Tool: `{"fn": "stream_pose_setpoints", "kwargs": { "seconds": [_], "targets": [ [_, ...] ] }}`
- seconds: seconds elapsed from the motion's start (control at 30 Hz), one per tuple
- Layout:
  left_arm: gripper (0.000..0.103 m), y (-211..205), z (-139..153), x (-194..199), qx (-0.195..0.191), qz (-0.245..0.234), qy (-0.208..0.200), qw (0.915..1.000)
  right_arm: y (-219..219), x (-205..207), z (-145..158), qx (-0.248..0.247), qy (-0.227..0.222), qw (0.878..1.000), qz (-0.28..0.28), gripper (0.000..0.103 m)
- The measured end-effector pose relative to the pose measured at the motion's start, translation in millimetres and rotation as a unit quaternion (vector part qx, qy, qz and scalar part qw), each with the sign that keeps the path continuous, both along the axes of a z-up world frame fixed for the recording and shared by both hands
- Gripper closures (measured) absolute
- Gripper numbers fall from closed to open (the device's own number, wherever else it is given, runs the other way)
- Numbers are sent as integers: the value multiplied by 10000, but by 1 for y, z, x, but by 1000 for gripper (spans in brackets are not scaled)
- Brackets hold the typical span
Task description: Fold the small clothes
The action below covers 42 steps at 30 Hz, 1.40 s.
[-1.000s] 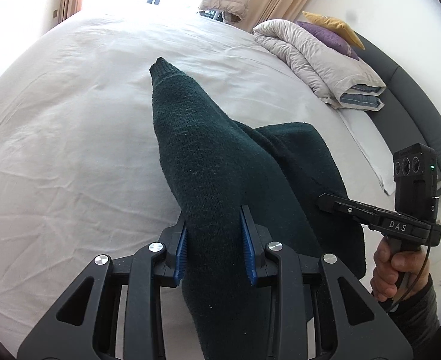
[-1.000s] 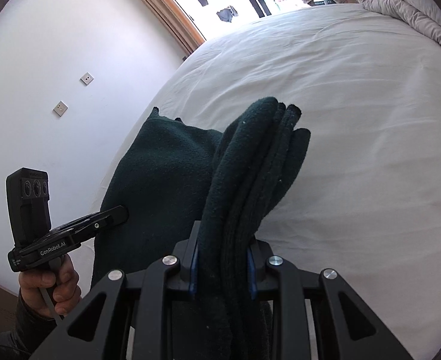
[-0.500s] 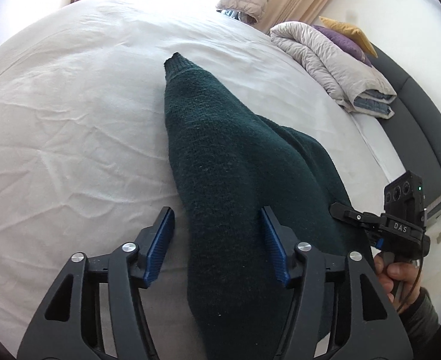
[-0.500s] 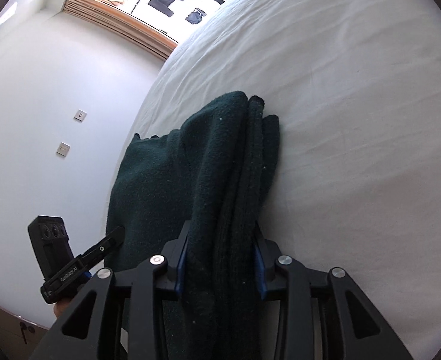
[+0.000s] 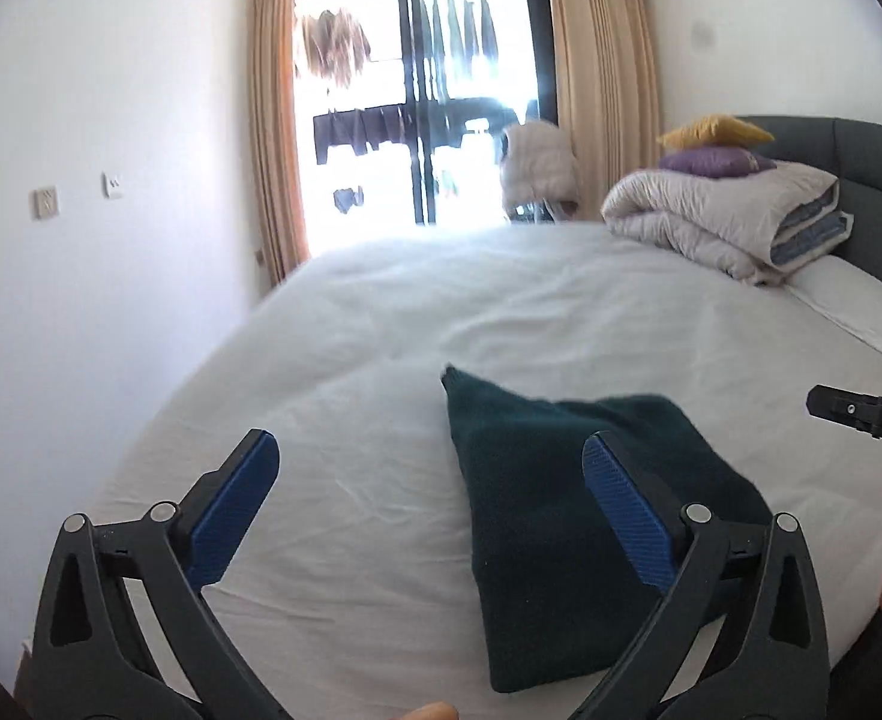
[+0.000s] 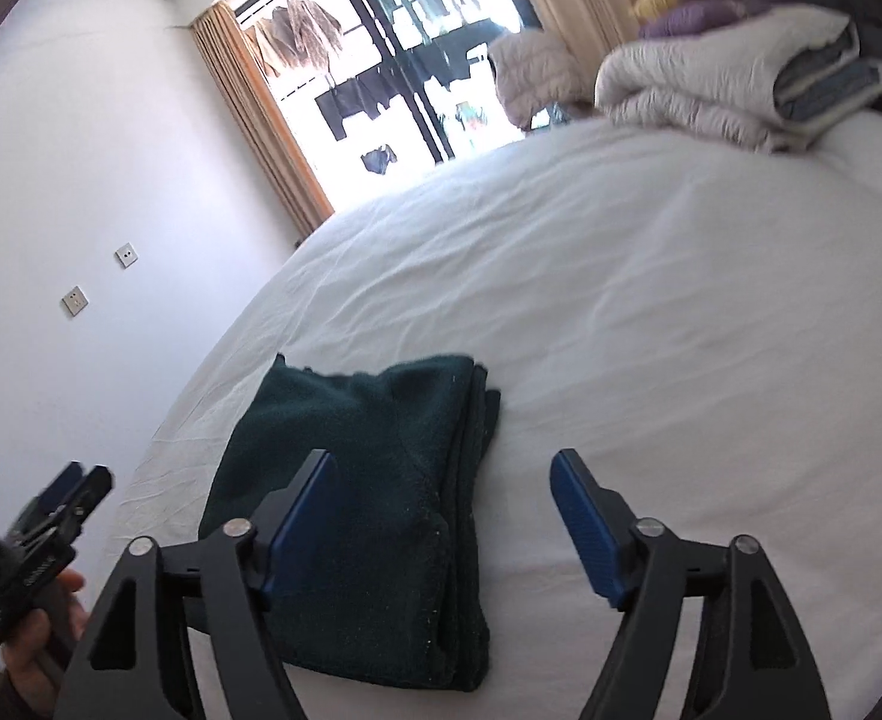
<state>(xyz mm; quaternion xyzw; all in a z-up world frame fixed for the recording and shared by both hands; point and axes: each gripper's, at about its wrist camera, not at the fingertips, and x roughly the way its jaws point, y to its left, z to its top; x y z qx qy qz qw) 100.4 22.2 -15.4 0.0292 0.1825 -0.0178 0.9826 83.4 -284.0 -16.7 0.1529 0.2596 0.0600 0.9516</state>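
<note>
A dark green knitted garment (image 5: pixel 561 516) lies folded into a thick rectangle on the white bed (image 5: pixel 501 312); it also shows in the right wrist view (image 6: pixel 369 492). My left gripper (image 5: pixel 429 468) is open and empty, raised above the sheet to the left of the garment. Its right fingertip stands in front of the garment. My right gripper (image 6: pixel 441 480) is open and empty above the garment's right edge. Each gripper shows at the edge of the other's view: the right one (image 5: pixel 861 414), the left one (image 6: pixel 51 522).
A folded beige duvet (image 5: pixel 735 216) with purple and yellow pillows on it lies at the head of the bed by the grey headboard (image 5: pixel 873 168). A white pillow (image 5: pixel 855 306) lies beside it. A white wall (image 5: pixel 111 300) runs along the bed's left side. A window with curtains is beyond.
Both grippers have opened and let go of the green garment, which now lies flat and folded on the bed. Both have lifted and tilted up toward the window.
</note>
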Motion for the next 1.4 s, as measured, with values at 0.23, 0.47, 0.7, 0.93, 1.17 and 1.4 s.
{"fn": "stream_pose_setpoints", "kwargs": {
  "seconds": [0.23, 0.47, 0.7, 0.93, 1.17, 1.4],
  "targets": [
    [0, -15, 54, -51, 249, 373, -277, 9986, 35, -66, 74, -1086, -1359, 9832, -546, 0],
    [0, -1, 66, -80, -169, 570, 191, 9980, 53, -104, 106, -1275, -1487, 9804, -215, 0],
    [0, -1, 56, -102, -194, 403, 465, 9979, 62, -111, 90, -1243, -720, 9894, -188, 0],
    [0, 1, 34, -93, -337, 360, 919, 9945, 75, -112, 72, -1246, -323, 9917, -79, 0],
    [0, 0, 10, -78, -362, 379, 1271, 9905, 86, -103, 49, -1266, 67, 9919, 17, 0],
    [0, 3, -11, -65, -381, 377, 1530, 9868, 94, -96, 29, -1290, 351, 9910, 109, 0]
  ]
}}
